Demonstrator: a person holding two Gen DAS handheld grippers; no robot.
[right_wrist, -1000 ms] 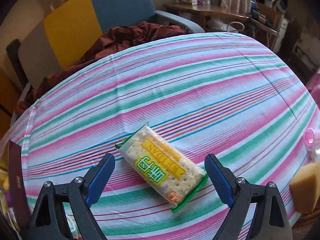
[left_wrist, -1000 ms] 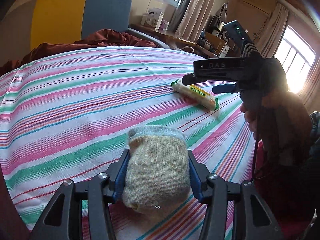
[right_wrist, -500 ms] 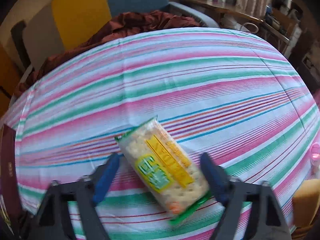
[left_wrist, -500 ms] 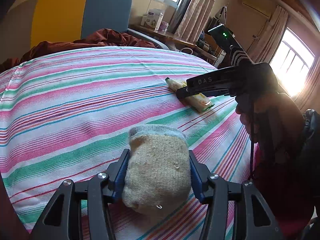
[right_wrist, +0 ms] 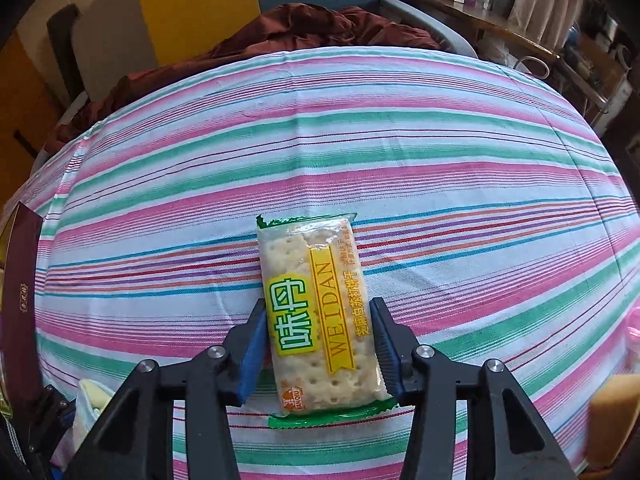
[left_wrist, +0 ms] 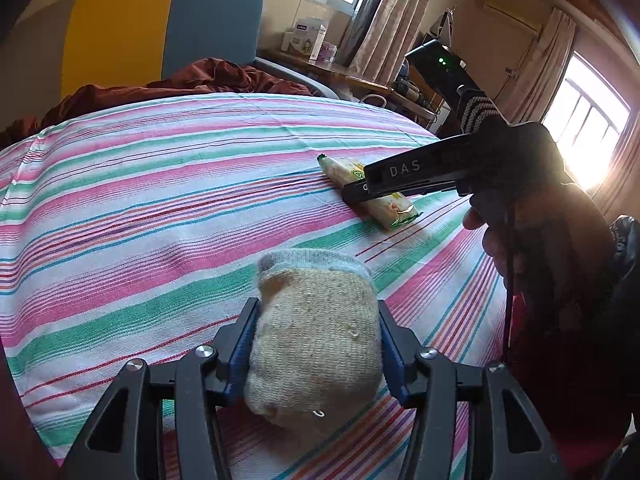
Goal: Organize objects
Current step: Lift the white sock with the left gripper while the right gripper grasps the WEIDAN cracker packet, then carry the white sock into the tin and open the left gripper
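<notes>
My left gripper (left_wrist: 316, 344) is shut on a rolled beige sock (left_wrist: 316, 340) with a grey cuff and holds it just above the striped cloth (left_wrist: 140, 208). My right gripper (right_wrist: 318, 344) has its blue pads against both long sides of a clear cracker packet (right_wrist: 316, 312) with yellow and green print, which lies on the striped cloth (right_wrist: 440, 160). In the left wrist view the right gripper (left_wrist: 356, 192) reaches in from the right and covers the middle of the packet (left_wrist: 394, 210).
A yellow and blue chair (left_wrist: 160, 32) with dark red fabric (left_wrist: 208, 80) stands behind the table. A dark maroon box (right_wrist: 20, 292) stands at the left edge. A yellowish sponge-like piece (right_wrist: 616, 412) shows at the lower right. A cluttered desk (left_wrist: 352, 80) stands beyond.
My right gripper moved down over the cracker packet, turned in line with it, and closed on its sides. My left gripper has kept still with the sock.
</notes>
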